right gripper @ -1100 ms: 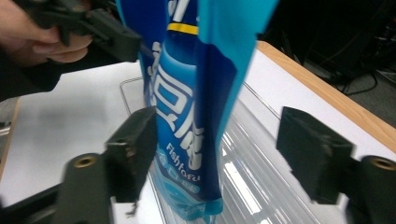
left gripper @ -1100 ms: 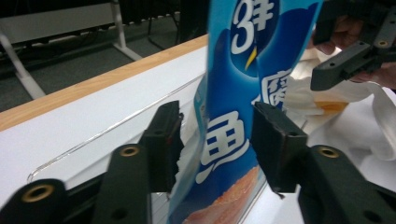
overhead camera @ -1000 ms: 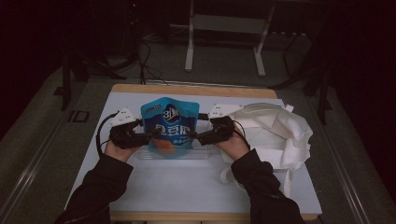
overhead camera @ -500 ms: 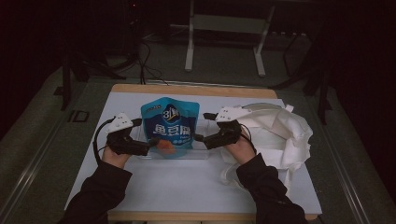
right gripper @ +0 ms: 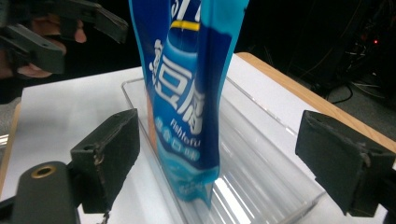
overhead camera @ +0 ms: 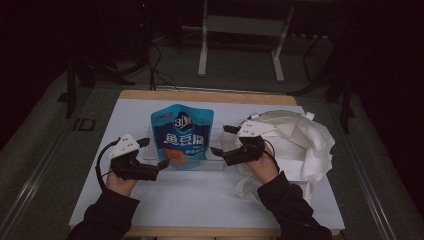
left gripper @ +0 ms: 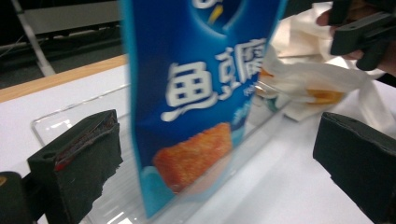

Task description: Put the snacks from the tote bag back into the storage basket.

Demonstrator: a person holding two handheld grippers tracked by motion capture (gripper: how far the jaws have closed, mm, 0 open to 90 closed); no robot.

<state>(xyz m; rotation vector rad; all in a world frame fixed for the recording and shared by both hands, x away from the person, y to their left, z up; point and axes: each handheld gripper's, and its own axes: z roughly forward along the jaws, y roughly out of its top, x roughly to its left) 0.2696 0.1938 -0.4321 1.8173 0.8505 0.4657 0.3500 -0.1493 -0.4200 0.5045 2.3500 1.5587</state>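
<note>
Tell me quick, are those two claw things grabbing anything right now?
Left gripper: open, holding nothing.
Right gripper: open, holding nothing.

pouch (overhead camera: pixel 183 137) upright in tray (overhead camera: pixel 216 161), bag (overhead camera: pixel 300 142) right.

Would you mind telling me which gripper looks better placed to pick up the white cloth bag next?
Probably the right gripper: it hovers open with its hand right beside the white cloth bag. The left gripper, also open, sits across the blue snack pouch standing in the clear tray.
</note>
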